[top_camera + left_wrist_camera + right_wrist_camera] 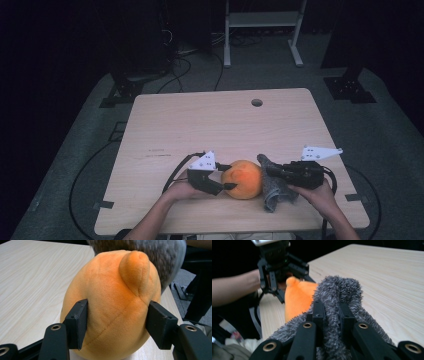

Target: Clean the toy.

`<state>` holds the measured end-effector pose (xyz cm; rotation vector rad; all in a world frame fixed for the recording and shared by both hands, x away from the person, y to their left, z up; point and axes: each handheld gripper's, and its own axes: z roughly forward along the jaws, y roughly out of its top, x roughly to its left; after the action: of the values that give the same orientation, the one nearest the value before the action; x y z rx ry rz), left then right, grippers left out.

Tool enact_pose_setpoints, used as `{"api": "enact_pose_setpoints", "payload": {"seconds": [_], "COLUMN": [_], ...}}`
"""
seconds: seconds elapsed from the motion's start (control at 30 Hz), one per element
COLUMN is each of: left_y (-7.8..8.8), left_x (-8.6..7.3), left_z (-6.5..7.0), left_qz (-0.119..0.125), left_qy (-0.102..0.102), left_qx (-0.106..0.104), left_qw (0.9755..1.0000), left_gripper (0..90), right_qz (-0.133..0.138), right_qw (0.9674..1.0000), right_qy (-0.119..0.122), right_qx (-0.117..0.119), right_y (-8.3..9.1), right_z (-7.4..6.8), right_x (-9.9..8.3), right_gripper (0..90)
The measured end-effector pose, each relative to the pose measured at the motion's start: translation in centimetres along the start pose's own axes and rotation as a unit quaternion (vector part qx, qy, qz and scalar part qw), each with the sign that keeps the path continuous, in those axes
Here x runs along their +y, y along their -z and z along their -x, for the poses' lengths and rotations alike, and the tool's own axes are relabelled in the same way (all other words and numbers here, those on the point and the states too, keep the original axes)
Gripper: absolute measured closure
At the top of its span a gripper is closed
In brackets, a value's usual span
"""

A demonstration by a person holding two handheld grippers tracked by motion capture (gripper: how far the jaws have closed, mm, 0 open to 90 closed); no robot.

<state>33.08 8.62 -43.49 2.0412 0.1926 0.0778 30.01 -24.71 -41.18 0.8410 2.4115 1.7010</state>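
Background clutter around the worktop

Light wood worktop (200, 125) with a round hole (257, 102) at its far edge; grey floor mat (390, 150) beneath; white frame legs (262, 30) far centre; black cables (185, 65) trail far left.

My surface (220, 125) is pale wood with rounded corners and a small round cable hole (257, 102) near its far edge. Under it lies grey carpet (390, 150), crossed by black cables (175, 75) and marked with bits of tape. Beyond stands a white metal frame (262, 30) on two legs, with dark stand bases (350, 89) at either side. The room behind is almost black; light falls mainly on my surface.
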Motion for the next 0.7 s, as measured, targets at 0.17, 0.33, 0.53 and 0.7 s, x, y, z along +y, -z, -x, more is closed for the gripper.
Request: {"api": "enact_pose_setpoints", "payload": {"seconds": [0.17, 0.33, 0.53, 0.7], "left_y": [0.3, 0.0, -0.4, -0.4], "left_x": [-0.3, -0.1, 0.2, 0.2], "left_z": [-0.7, -0.8, -0.9, -1.3], "left_qz": [0.005, 0.008, 0.02, 0.028], "left_qy": [0.023, 0.029, 0.056, 0.088], "left_qx": [0.003, 0.004, 0.022, 0.033], "left_qw": [0.9997, 0.9995, 0.998, 0.9952], "left_gripper": [38.7, 38.8, 39.4, 40.2], "right_qz": [-0.042, -0.001, 0.022, 0.009], "right_qw": [0.9983, 0.9997, 0.9988, 0.9979], "right_qy": [-0.018, -0.003, 0.042, 0.061], "right_qx": [-0.035, -0.025, -0.011, -0.02], "right_y": [0.1, 0.8, -1.1, -3.2], "right_z": [1.1, 0.1, -1.7, -1.8], "right_x": [-2.2, -0.9, 1.4, 2.6], "right_gripper": [78.7, 78.7, 78.7, 78.9]}}
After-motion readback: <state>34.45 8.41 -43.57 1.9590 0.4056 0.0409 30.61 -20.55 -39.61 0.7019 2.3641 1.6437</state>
